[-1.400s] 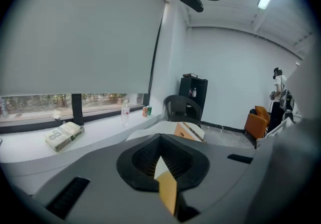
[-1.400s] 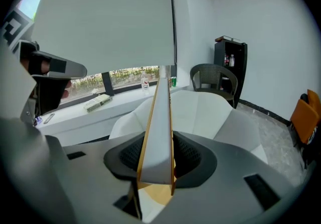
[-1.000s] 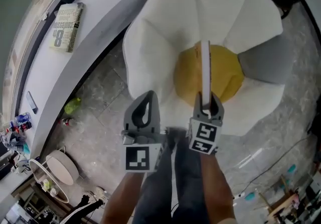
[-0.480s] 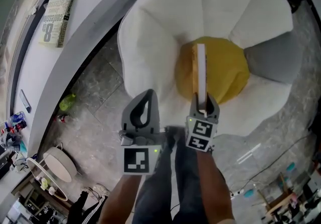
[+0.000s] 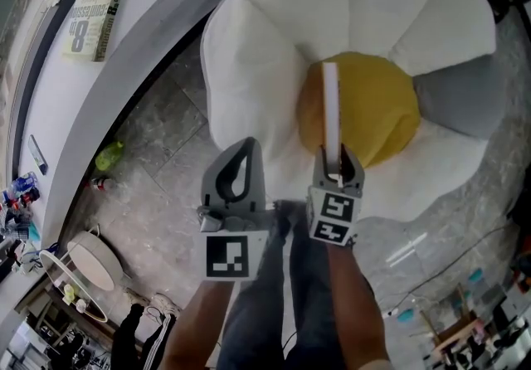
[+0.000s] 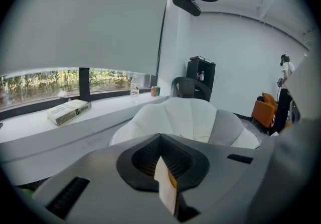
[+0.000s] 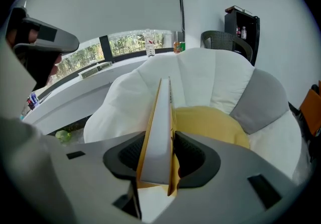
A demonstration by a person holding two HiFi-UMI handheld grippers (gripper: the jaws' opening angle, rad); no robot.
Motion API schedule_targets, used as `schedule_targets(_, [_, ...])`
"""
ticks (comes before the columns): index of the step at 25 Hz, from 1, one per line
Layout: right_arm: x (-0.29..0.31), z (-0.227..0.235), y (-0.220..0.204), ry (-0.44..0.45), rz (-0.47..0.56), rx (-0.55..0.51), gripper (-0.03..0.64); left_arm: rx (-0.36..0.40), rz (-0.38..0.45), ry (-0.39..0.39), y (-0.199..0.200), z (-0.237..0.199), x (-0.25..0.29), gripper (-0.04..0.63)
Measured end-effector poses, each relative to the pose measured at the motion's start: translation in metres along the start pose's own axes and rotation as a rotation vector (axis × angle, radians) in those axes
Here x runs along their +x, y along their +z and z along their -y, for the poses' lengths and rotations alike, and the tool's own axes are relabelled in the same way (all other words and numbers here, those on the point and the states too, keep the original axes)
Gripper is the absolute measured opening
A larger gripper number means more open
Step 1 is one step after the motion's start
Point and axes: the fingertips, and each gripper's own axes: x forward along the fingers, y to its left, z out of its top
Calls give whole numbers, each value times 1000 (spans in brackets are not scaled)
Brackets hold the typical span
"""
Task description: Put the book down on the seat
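A thin book (image 5: 330, 111) with a yellow cover and white pages stands on edge over the yellow seat cushion (image 5: 377, 103) of a white petal-shaped chair (image 5: 265, 36). My right gripper (image 5: 336, 163) is shut on its near end. In the right gripper view the book (image 7: 160, 127) runs straight out from the right gripper (image 7: 163, 162) above the cushion (image 7: 210, 122). Whether it touches the cushion I cannot tell. My left gripper (image 5: 242, 148) hangs beside it at the chair's front edge, shut and holding nothing. The left gripper (image 6: 163, 168) points at the chair (image 6: 185, 117).
A second, thicker book (image 5: 91, 16) lies on the curved white ledge (image 5: 141, 70) left of the chair. One grey petal (image 5: 460, 99) sits at the chair's right. A green object (image 5: 109, 157) and a round white stool (image 5: 91, 265) are on the stone floor. My legs (image 5: 282, 294) stand before the chair.
The right gripper has come down with the book, closer to the yellow cushion. The left gripper has sunk a little beside it.
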Motion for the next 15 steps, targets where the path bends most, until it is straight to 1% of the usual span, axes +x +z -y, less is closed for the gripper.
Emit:
schedule_targets(5, [1,-22,-2,61,7,-3,187,-3,5,8,-3,-8,-3,6])
schedule_targets(9, [4,-42,-2,113,2,1,210,-9,-6,11,-6,-13,-5,6])
schedule_targets(13, [5,-66,-3,197,-1,14,216,-8,-9,17,-9,-19,-7,6])
schedule_targets(15, [4,-76,-2,221,3,1,216,-8,-5,19,-10,-22,-8,6])
